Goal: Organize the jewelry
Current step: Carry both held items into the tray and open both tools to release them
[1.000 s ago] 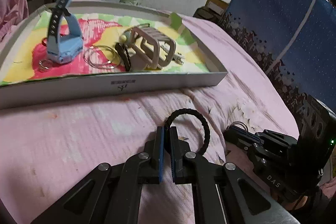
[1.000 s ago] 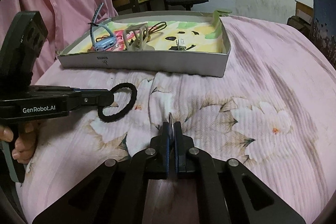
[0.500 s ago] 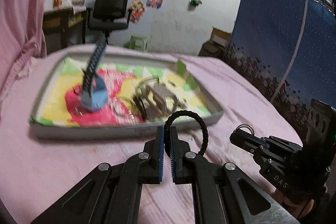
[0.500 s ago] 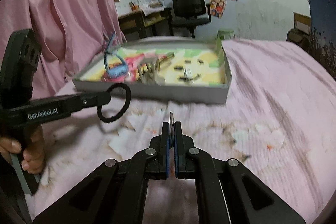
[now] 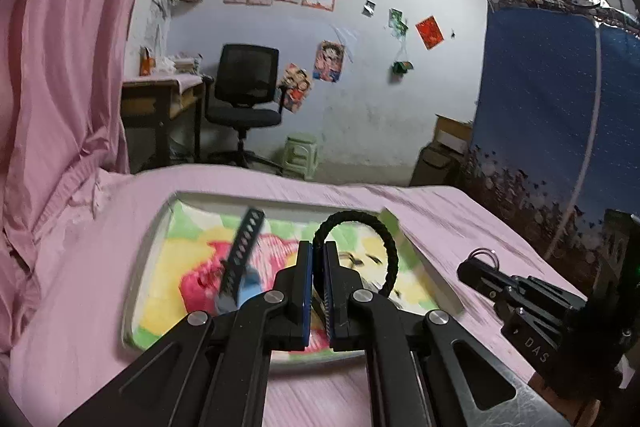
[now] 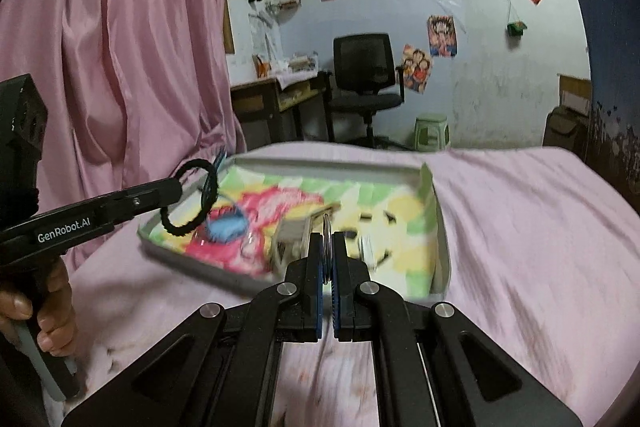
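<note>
Pink bedsheet (image 6: 540,227) carries a shallow grey tray (image 5: 136,275) with a bright patterned liner, holding a blue watch (image 6: 226,229) with its strap standing up, a pale rack-like piece (image 6: 292,237) and small dark bits, all motion-blurred and hard to make out. Left gripper (image 5: 317,267) is clamped on a black braided bracelet (image 5: 390,247) above the tray's left part; right gripper (image 6: 327,259) is pinched on a thin metal ring (image 6: 327,227), seen edge-on, over the tray's near side.
</note>
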A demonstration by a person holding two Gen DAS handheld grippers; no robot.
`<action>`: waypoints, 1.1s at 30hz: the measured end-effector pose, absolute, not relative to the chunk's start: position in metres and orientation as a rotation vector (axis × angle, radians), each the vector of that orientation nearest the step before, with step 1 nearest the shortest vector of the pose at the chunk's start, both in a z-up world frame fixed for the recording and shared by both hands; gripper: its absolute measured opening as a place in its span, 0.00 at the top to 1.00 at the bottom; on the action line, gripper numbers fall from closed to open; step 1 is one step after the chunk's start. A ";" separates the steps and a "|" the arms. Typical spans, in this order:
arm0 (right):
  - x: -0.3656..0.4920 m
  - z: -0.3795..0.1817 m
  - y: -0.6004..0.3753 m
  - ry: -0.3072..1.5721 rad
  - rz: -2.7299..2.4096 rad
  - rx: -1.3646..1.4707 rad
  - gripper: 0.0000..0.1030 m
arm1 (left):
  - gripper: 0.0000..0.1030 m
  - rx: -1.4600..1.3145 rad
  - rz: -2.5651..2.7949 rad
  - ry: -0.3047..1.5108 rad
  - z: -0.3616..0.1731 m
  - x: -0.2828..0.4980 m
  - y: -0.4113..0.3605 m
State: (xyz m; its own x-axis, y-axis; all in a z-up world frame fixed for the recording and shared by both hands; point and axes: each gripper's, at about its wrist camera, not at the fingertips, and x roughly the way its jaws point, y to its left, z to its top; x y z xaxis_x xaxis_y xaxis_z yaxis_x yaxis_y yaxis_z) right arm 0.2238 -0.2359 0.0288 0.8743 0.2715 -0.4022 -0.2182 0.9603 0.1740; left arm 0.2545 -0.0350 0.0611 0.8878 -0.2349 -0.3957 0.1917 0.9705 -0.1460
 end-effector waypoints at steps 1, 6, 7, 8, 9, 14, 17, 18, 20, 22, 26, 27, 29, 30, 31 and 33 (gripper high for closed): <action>0.228 0.031 -0.235 0.426 0.254 0.125 0.97 | 0.95 -0.092 -0.207 0.411 0.061 0.259 -0.036; 0.253 0.040 -0.230 0.371 0.232 0.107 0.97 | 0.95 -0.022 -0.154 0.366 0.055 0.278 -0.047; 0.258 0.042 -0.228 0.365 0.231 0.107 0.97 | 0.95 -0.014 -0.146 0.361 0.053 0.282 -0.049; 0.267 0.042 -0.227 0.359 0.226 0.109 0.97 | 0.95 -0.008 -0.138 0.360 0.050 0.288 -0.050; 0.273 0.043 -0.227 0.357 0.222 0.112 0.97 | 0.95 -0.007 -0.131 0.362 0.047 0.291 -0.049; 0.302 0.037 -0.224 0.363 0.208 0.120 0.97 | 0.95 -0.024 -0.097 0.396 0.034 0.313 -0.044; 0.315 0.029 -0.223 0.381 0.196 0.121 0.97 | 0.95 -0.030 -0.097 0.423 0.030 0.326 -0.043; 0.320 0.025 -0.223 0.390 0.192 0.124 0.97 | 0.95 -0.029 -0.098 0.433 0.029 0.329 -0.044; 0.328 0.019 -0.224 0.410 0.186 0.127 0.97 | 0.95 -0.030 -0.104 0.465 0.025 0.336 -0.045; 0.337 0.012 -0.224 0.447 0.181 0.137 0.97 | 0.95 -0.030 -0.103 0.509 0.020 0.343 -0.045; 0.349 0.000 -0.223 0.524 0.184 0.144 0.97 | 0.95 -0.026 -0.109 0.596 0.011 0.357 -0.046; 0.352 -0.003 -0.222 0.547 0.187 0.143 0.97 | 0.95 -0.009 -0.113 0.632 0.009 0.361 -0.049; 0.357 -0.010 -0.220 0.592 0.189 0.139 0.97 | 0.95 0.025 -0.121 0.672 0.006 0.365 -0.052; 0.360 -0.014 -0.218 0.621 0.193 0.135 0.97 | 0.95 0.036 -0.127 0.686 0.006 0.367 -0.054; 0.362 -0.017 -0.217 0.646 0.196 0.132 0.97 | 0.95 0.047 -0.131 0.699 0.005 0.368 -0.055; 0.366 -0.025 -0.216 0.687 0.198 0.125 0.97 | 0.95 0.061 -0.144 0.735 0.004 0.371 -0.058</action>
State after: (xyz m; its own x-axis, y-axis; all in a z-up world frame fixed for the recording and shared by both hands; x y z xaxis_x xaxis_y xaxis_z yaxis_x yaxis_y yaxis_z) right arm 0.3663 -0.2159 -0.0249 0.7557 0.2224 -0.6160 -0.1401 0.9737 0.1797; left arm 0.3715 -0.0578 0.0038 0.7328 -0.1089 -0.6716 0.1520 0.9884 0.0056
